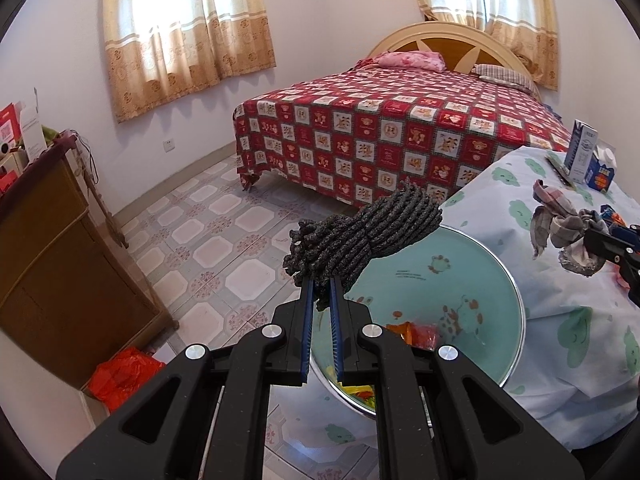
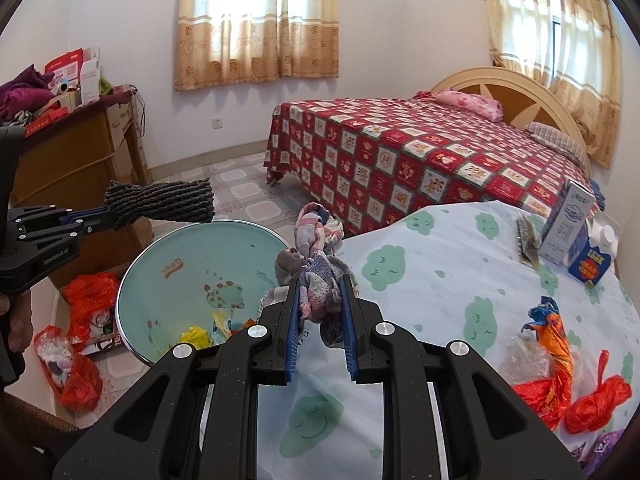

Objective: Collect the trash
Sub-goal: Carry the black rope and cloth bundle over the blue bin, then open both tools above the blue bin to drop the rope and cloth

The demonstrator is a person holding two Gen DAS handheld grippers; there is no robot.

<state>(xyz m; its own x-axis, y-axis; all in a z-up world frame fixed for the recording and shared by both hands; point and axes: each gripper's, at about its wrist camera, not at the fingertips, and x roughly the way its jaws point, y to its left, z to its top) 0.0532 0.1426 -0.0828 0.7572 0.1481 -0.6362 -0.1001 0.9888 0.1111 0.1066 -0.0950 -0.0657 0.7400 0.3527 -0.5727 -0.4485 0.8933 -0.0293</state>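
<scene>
Left gripper (image 1: pixel 321 280) clenching dark grey knitted bundle (image 1: pixel 362 236), hovering over round teal enamel basin (image 1: pixel 460 280); right gripper (image 2: pixel 320 300) gripping crumpled plaid rag (image 2: pixel 318 268), basin lying at ten o'clock.

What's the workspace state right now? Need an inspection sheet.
Surface: table under a cloud-print cloth.
Job's things: teal basin beside the table, wrappers in its bottom; grey rag held above the basin; plaid rag held at the table edge.
Clutter: two cartons, orange wrapper, red bags on the table.
Grippers: left gripper shut on the grey rag; right gripper shut on the plaid rag.
Cables: thin cord hangs by the cabinet.
Surroundings: bed, curtains, tiled floor, red bags on the floor.
</scene>
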